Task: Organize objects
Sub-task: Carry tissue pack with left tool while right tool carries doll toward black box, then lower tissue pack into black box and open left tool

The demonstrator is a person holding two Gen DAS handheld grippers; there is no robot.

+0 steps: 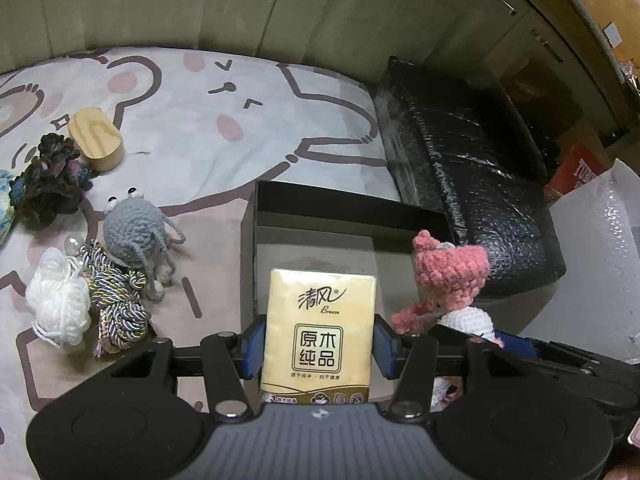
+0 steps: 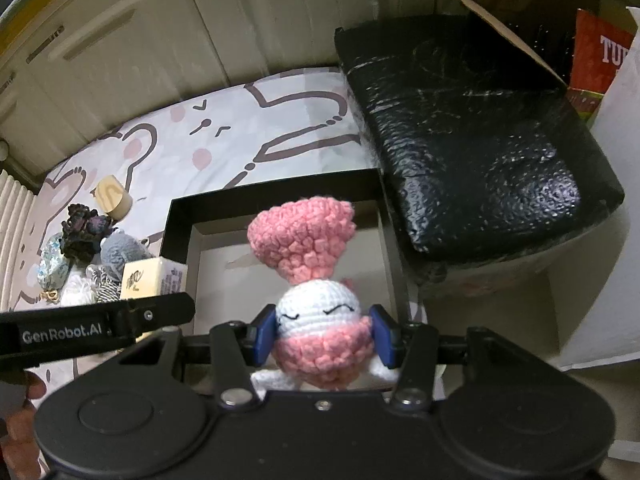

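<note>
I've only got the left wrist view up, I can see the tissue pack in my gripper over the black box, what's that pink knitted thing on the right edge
Observer: It is a pink and white crochet doll, clamped upside down by the right gripper.
Operator: Does it have a face?
Observer: Yes, closed stitched eyes on the white head, seen only from the right wrist.
Operator: Is it over the box too?
Observer: Its pink end hangs in front of the open black box; how high, I cannot tell.
Operator: Anything in the box already?
Observer: The floor that shows looks bare; the doll hides part of it.
</note>
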